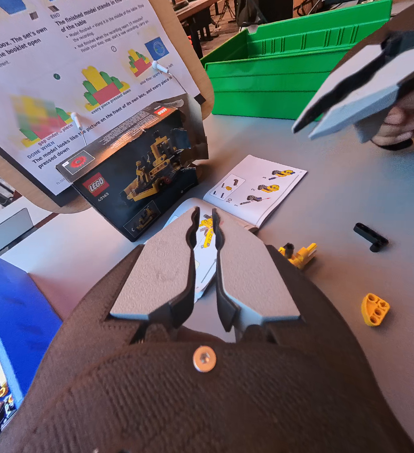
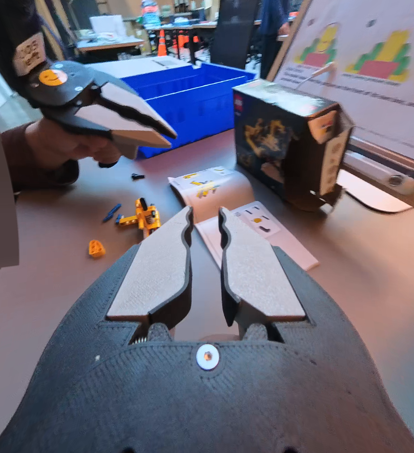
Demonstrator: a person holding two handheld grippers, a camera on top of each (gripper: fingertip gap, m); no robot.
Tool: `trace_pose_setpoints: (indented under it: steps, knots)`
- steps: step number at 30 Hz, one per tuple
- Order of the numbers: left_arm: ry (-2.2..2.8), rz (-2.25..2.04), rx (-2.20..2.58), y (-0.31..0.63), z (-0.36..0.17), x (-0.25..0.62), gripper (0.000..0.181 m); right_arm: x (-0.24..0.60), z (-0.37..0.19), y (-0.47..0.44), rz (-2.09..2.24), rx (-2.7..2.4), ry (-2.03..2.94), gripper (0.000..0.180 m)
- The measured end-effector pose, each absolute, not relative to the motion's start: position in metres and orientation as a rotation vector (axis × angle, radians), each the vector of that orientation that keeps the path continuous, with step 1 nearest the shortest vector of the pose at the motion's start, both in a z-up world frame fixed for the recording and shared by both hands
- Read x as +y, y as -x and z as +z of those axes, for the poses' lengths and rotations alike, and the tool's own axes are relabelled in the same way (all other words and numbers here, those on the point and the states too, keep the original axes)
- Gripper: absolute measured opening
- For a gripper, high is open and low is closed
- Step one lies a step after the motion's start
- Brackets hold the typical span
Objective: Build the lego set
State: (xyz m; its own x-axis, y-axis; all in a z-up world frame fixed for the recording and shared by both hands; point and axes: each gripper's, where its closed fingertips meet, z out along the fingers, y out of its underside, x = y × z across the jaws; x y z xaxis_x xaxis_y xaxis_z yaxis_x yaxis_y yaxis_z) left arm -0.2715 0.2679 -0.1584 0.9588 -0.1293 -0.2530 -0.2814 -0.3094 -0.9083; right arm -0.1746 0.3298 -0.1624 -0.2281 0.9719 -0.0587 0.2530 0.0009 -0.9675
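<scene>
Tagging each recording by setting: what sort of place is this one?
Probably a lab or workshop set up for recording. An instruction sheet stands behind the table, storage bins flank it (green bin, blue bin), and traffic cones and cluttered workbenches fill the background.

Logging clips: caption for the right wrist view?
Open right gripper above instruction booklet, yellow partial model lying left.

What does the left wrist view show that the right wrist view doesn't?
Only the left wrist view shows the green bin and the black angled piece. Only the right wrist view shows the blue pins beside the yellow sub-assembly. Both show the set's box, the open booklet, the small yellow holed piece, and both grippers empty, jaws apart.
</scene>
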Motion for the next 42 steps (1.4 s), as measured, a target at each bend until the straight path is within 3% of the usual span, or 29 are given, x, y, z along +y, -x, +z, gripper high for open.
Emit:
trace_pose_setpoints:
  steps: [42]
  knots:
    - [1.868, 0.142, 0.296, 0.268, -0.152, 0.267, 0.007, 0.347, -0.186, 0.180, 1.100, -1.574, 1.382, 0.010]
